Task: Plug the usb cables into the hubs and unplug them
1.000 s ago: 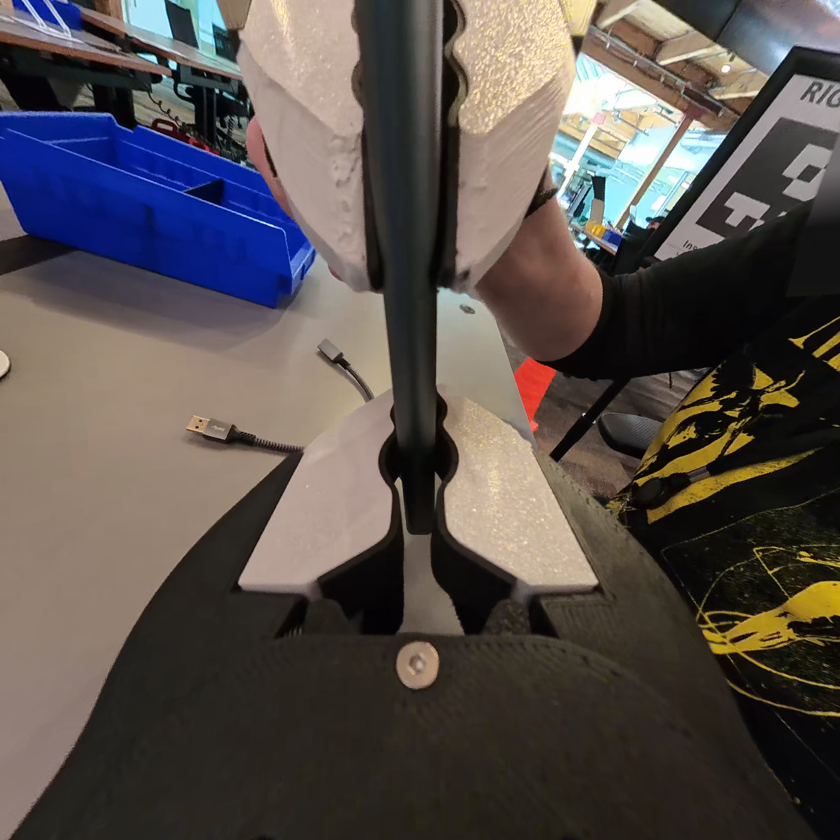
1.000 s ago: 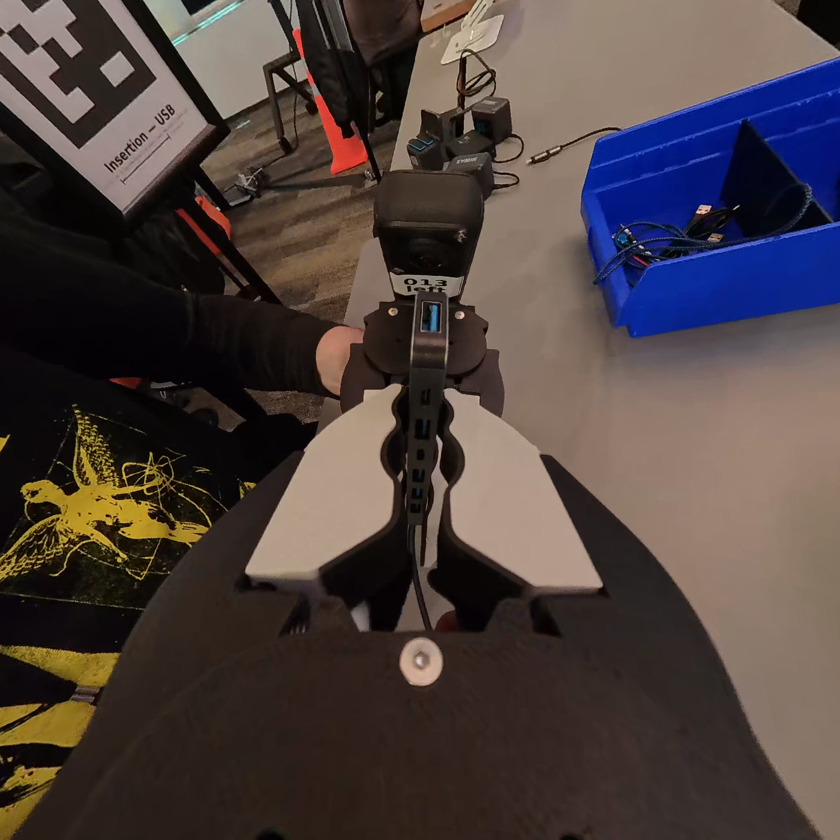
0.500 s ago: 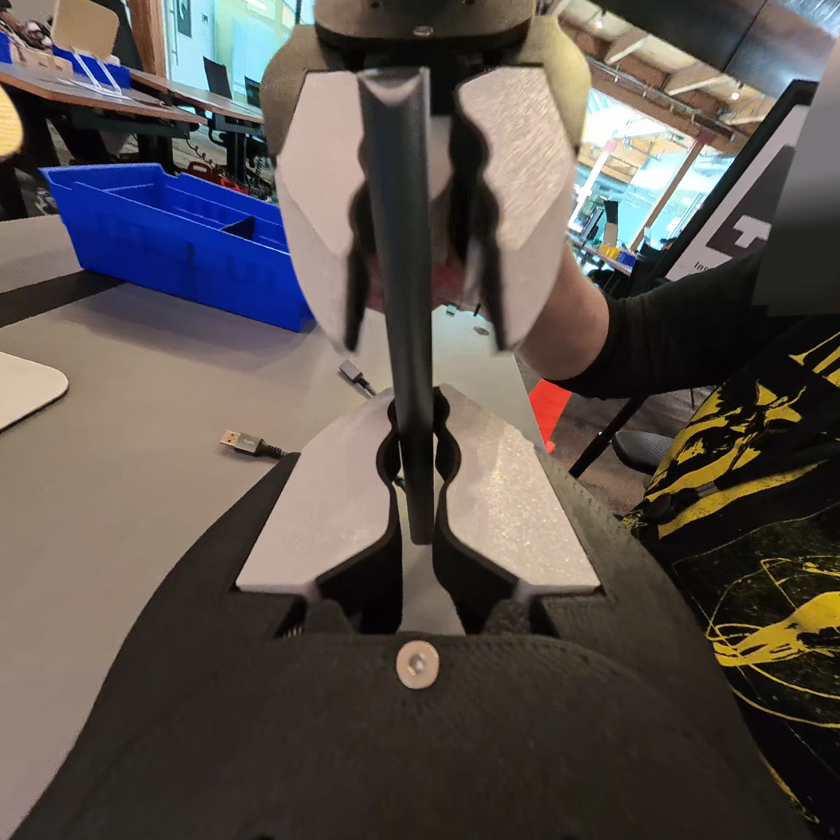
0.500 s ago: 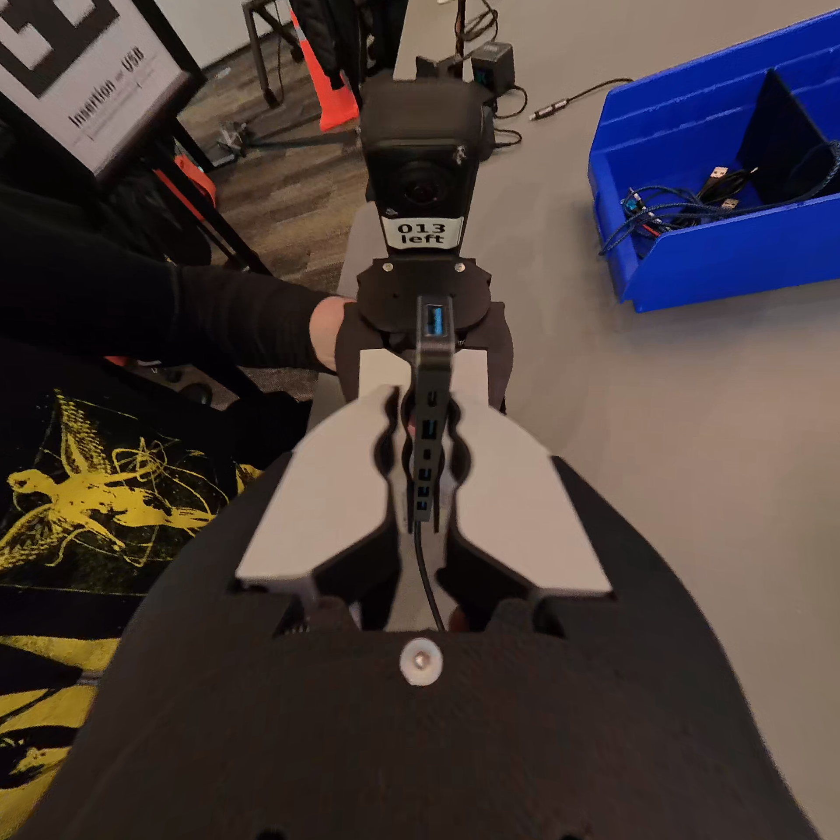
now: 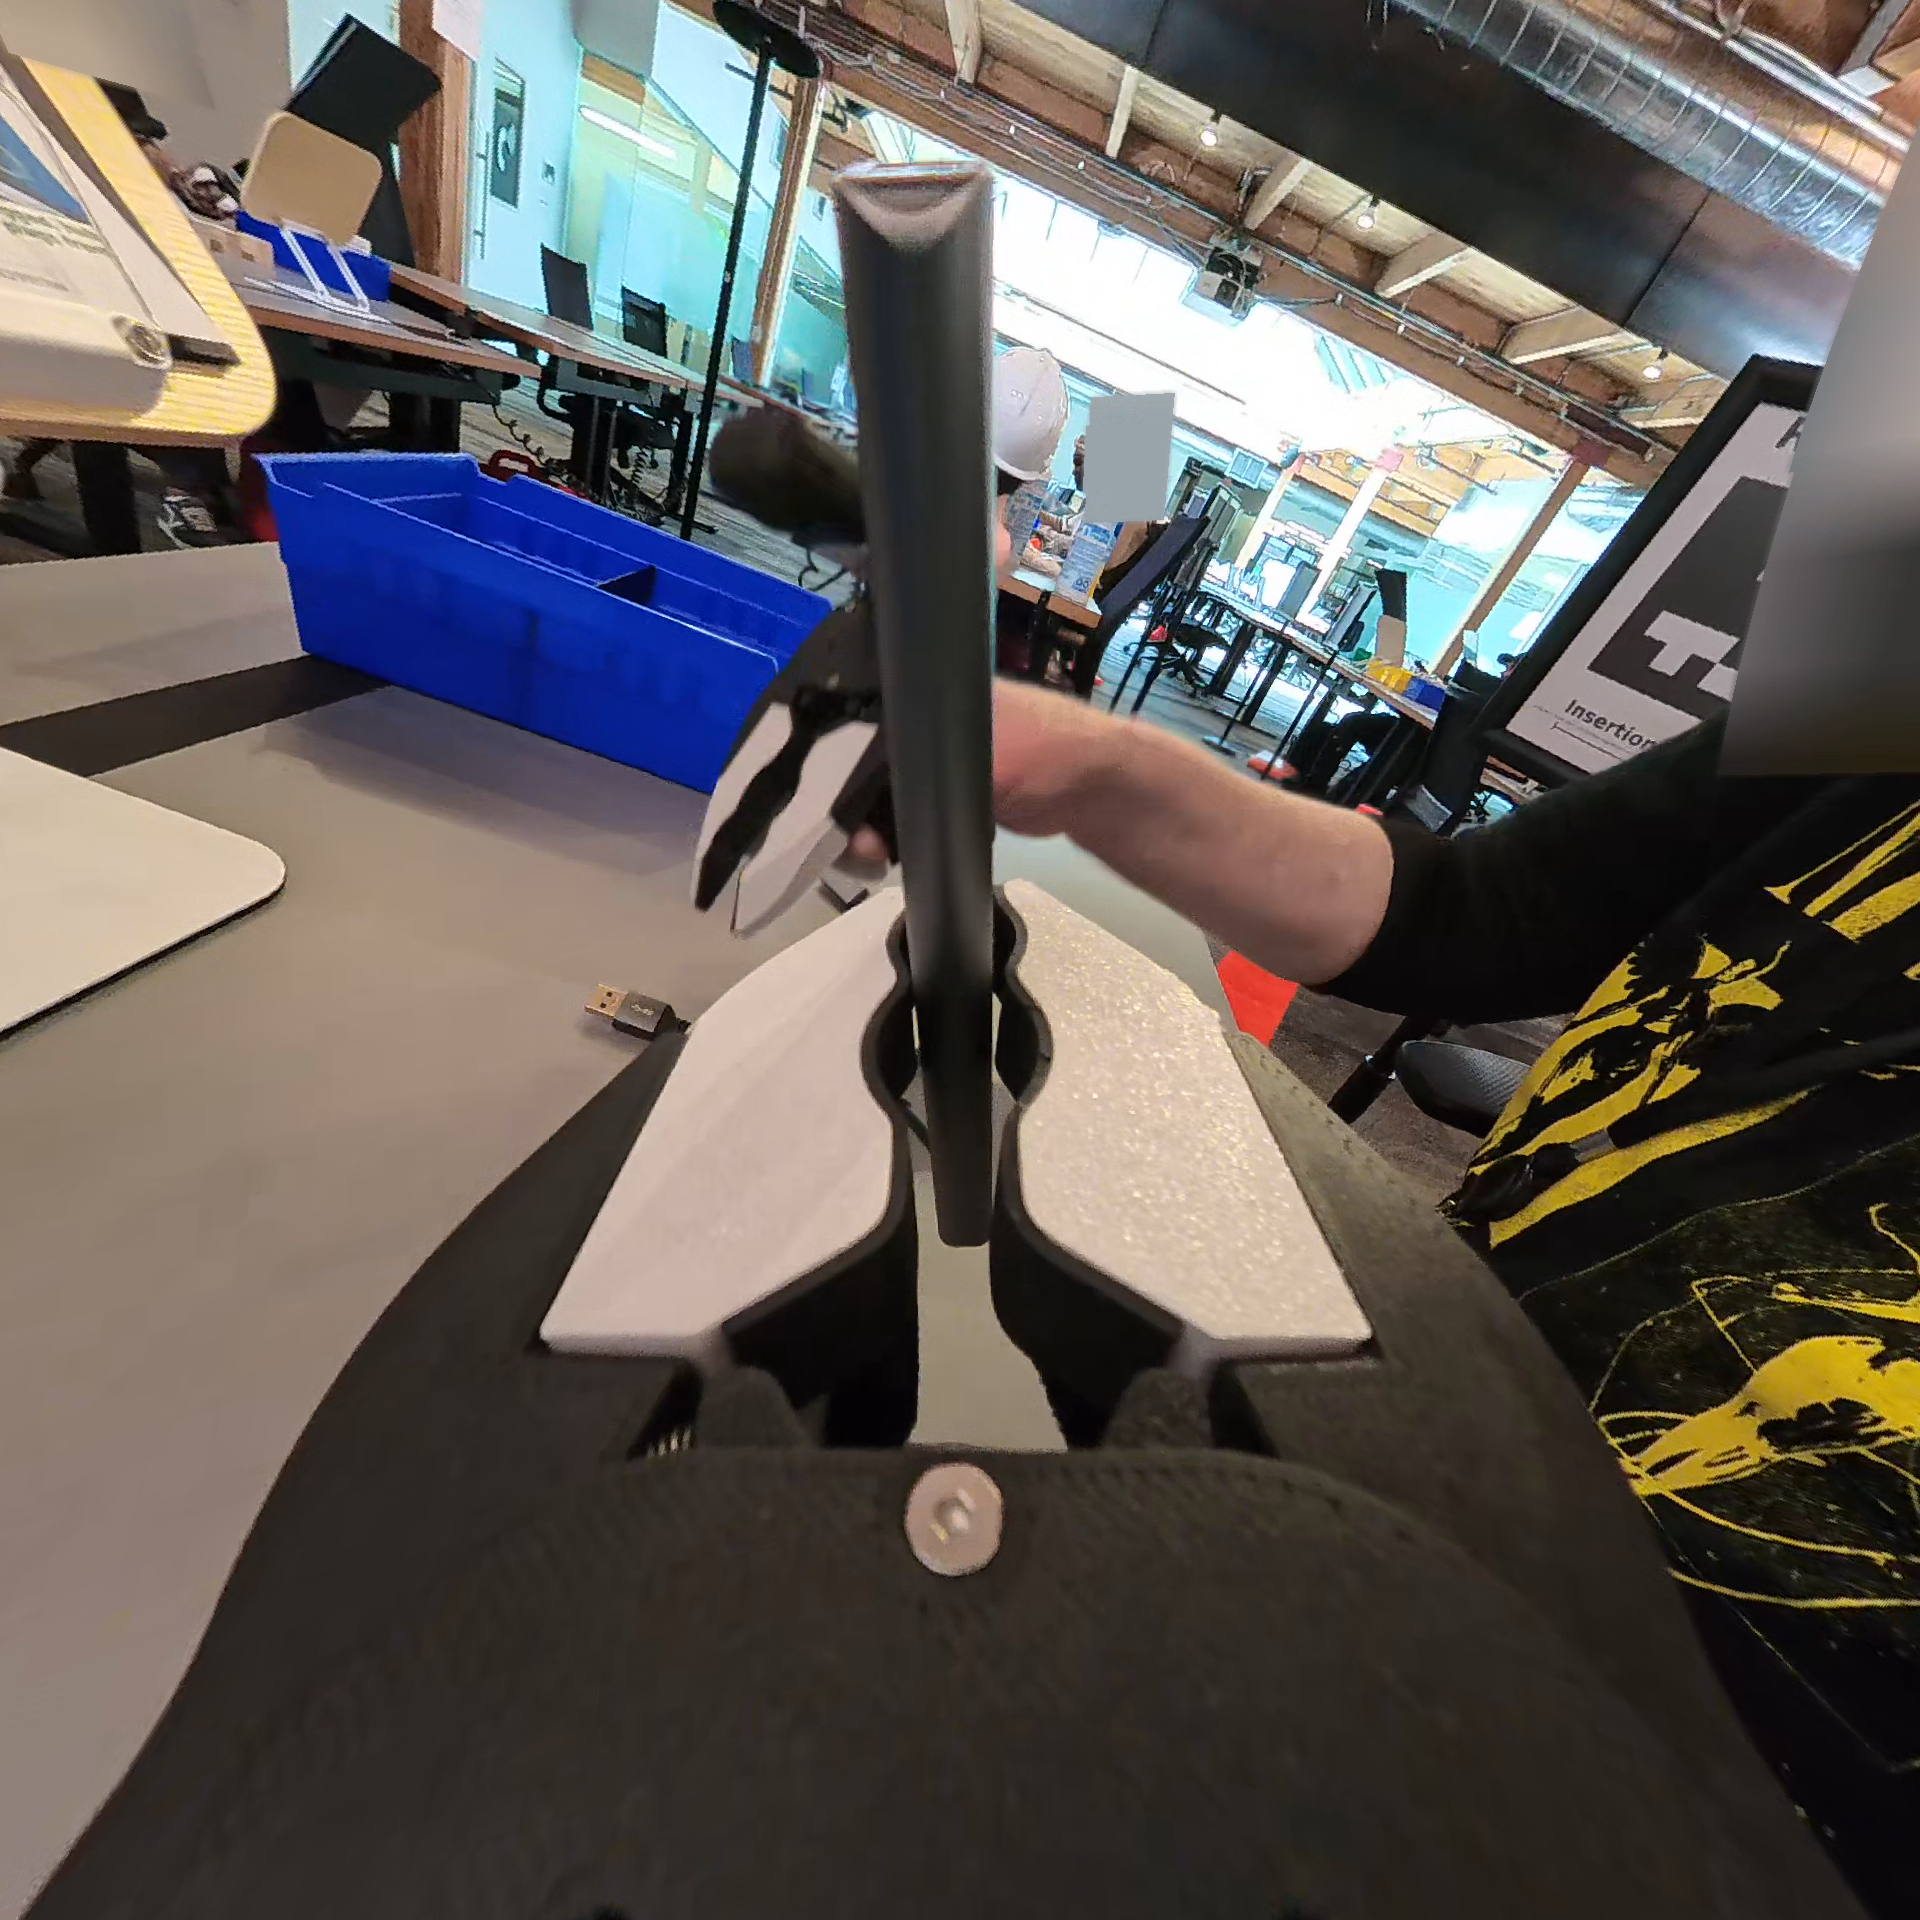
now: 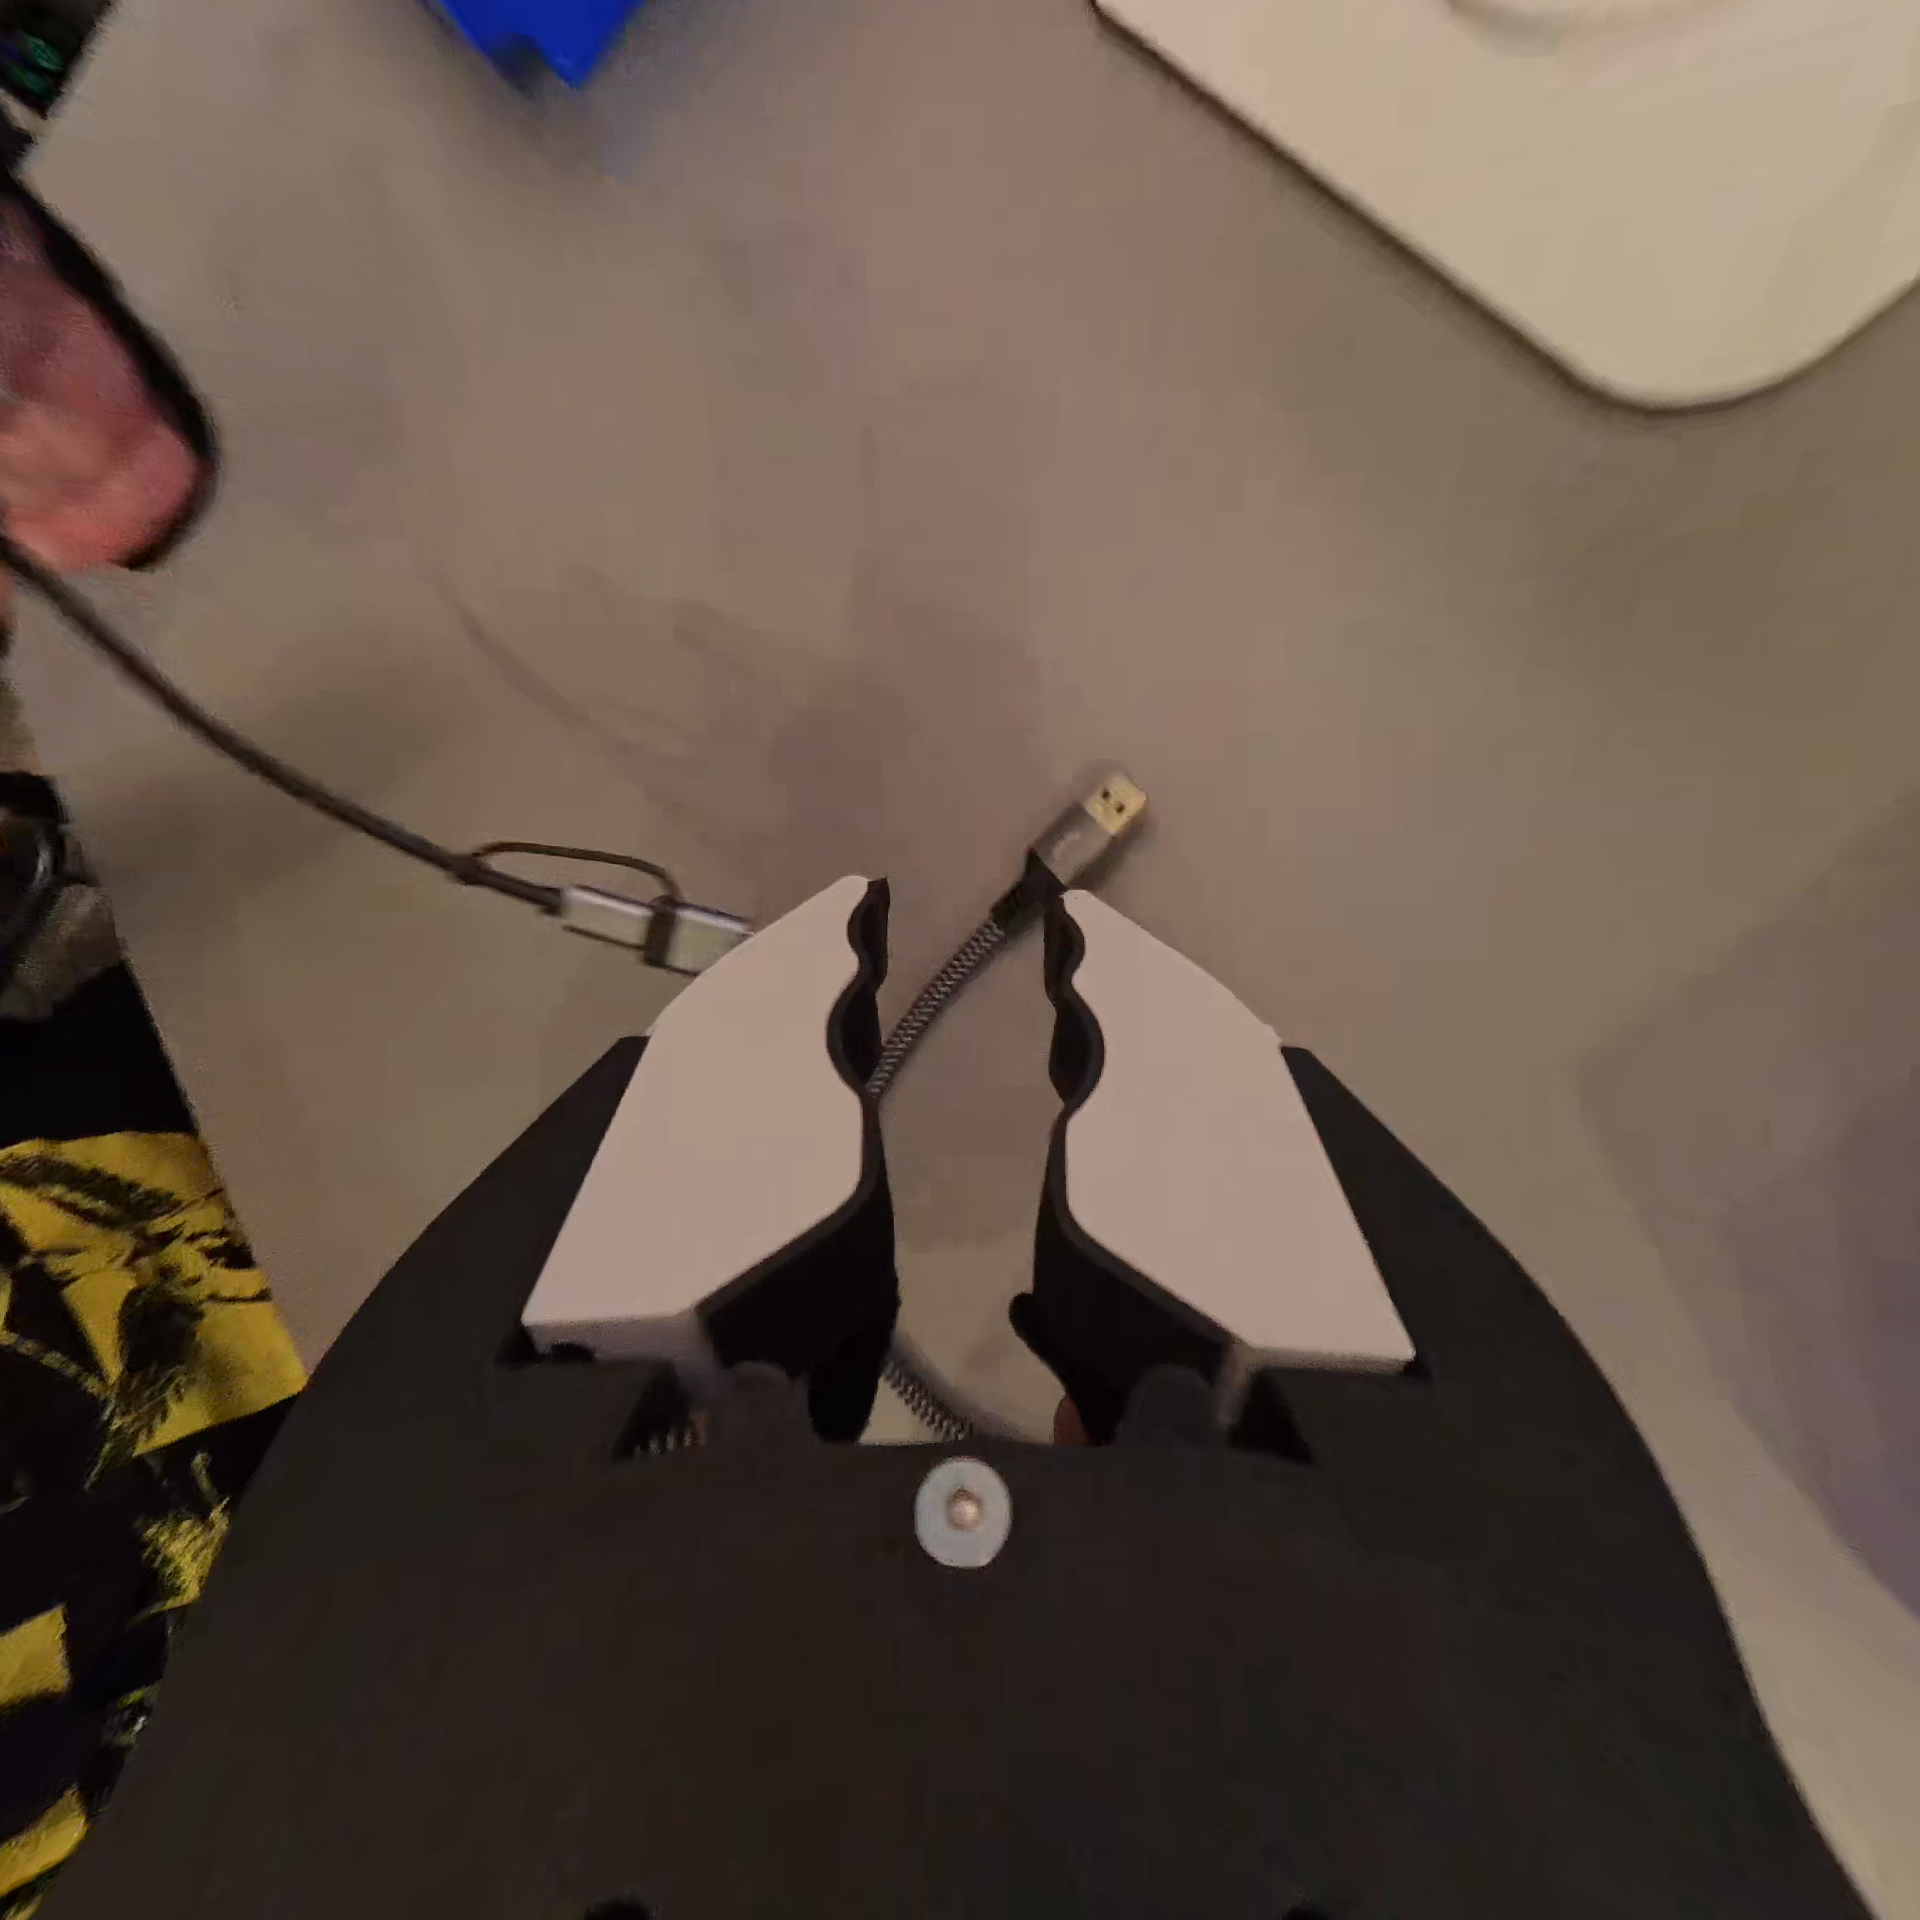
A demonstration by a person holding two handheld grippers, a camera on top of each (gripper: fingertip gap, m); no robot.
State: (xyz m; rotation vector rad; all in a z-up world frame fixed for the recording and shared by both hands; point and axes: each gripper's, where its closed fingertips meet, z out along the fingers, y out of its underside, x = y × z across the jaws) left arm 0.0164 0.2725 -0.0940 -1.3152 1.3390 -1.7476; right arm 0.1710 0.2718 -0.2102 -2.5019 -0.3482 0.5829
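My left gripper (image 5: 951,925) is shut on a long dark USB hub (image 5: 920,623) and holds it upright above the grey table (image 5: 312,1091). My right gripper (image 6: 966,904) is open and points down at the table. A braided USB cable (image 6: 935,997) lies on the table between its fingers, untouched by the pads, with its gold-tipped plug (image 6: 1091,826) just past the right fingertip. That plug also shows in the left wrist view (image 5: 629,1010). The right gripper shows there too (image 5: 769,831), low behind the hub. The hub's own dark lead with a silver connector (image 6: 655,925) lies left of my right fingers.
A blue bin (image 5: 540,613) stands at the back of the table. A white flat pad (image 5: 104,894) lies at the left, and it shows at the top right in the right wrist view (image 6: 1558,208). A person's arm in a black sleeve (image 5: 1558,883) reaches in from the right. The grippers' ends are close to 20 centimeters from one another.
My right gripper opened, let go of the hub's far end and swung down over the braided cable on the table. My left gripper kept its hold on the hub.
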